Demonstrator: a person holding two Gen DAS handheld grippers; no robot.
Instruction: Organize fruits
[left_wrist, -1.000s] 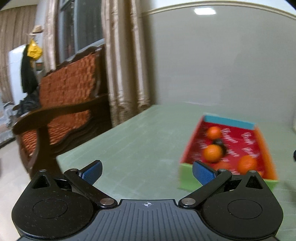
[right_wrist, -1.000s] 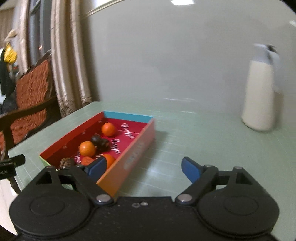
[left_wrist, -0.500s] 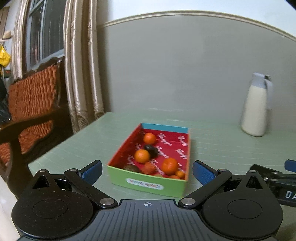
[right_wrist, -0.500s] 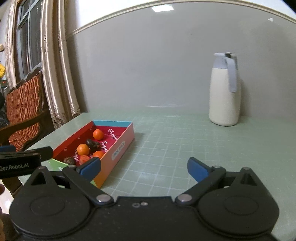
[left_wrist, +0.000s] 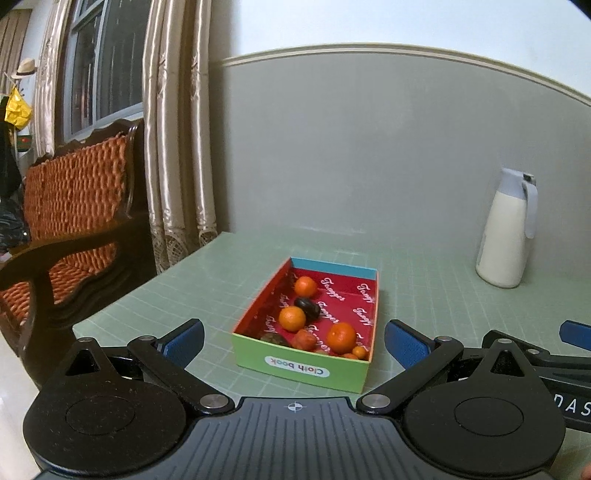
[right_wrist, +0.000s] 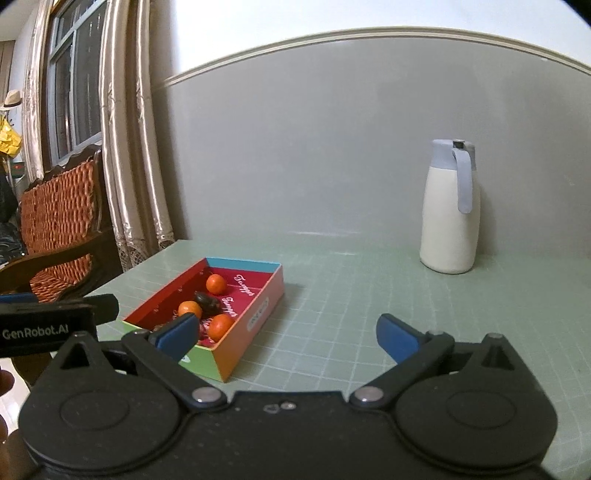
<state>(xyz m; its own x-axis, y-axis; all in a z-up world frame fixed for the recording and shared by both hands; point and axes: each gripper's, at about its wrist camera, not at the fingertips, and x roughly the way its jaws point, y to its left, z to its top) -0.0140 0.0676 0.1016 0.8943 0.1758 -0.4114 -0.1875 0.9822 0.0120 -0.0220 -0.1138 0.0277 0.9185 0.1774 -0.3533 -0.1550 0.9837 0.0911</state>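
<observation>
Fruits (left_wrist: 292, 318) lie in the box (left_wrist: 300, 365), now centred after both views swung round. Left tongs (left_wrist: 294, 341) and right tongs (right_wrist: 286, 334) hover apart, empty.

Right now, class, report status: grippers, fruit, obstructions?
Left gripper and right gripper open, empty. Fruit in box. Jug far right, clear.

**Hidden and cut off**

In the left wrist view, the green front wall of the shallow cardboard box (left_wrist: 301, 367) hides the lower parts of the nearest fruit; a dark brownish lump (left_wrist: 273, 339) at 7 o'clock inside cannot be identified. The orange-cushioned wooden armchair (left_wrist: 70, 225) is cut off at 9 o'clock. In the right wrist view, a blue gripper pad (right_wrist: 176, 334) covers the box's near corner.
</observation>
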